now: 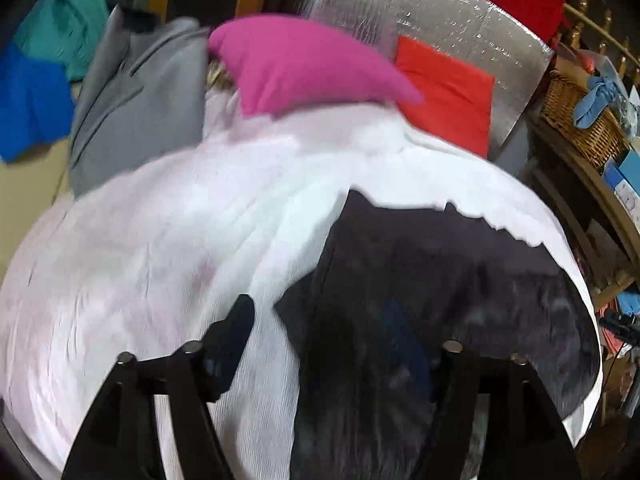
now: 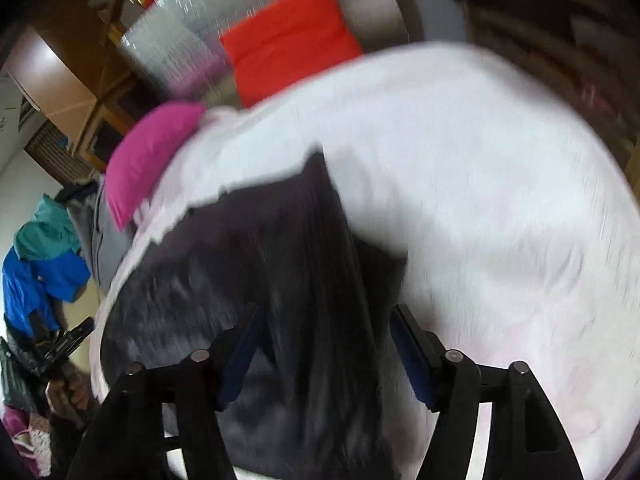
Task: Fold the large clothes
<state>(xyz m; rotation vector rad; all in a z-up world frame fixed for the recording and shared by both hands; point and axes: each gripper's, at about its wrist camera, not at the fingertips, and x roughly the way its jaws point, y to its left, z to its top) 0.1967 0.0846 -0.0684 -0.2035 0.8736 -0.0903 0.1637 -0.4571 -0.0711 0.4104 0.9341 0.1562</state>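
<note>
The dark garment (image 1: 432, 300) is lying on the white bedsheet (image 1: 160, 240), partly folded, with a ridge of doubled cloth running down its middle in the right wrist view. The left gripper (image 1: 320, 344) is standing wide open, gripping nothing. The right gripper (image 2: 324, 344) is likewise open, its jaws straddling that ridge, apparently to pinch it. Bare sheet is lying open on both sides. A pink pillow (image 1: 304, 64), an orange cushion (image 1: 448, 92) and a grey jacket (image 1: 136, 104) are crowding the far edge.
</note>
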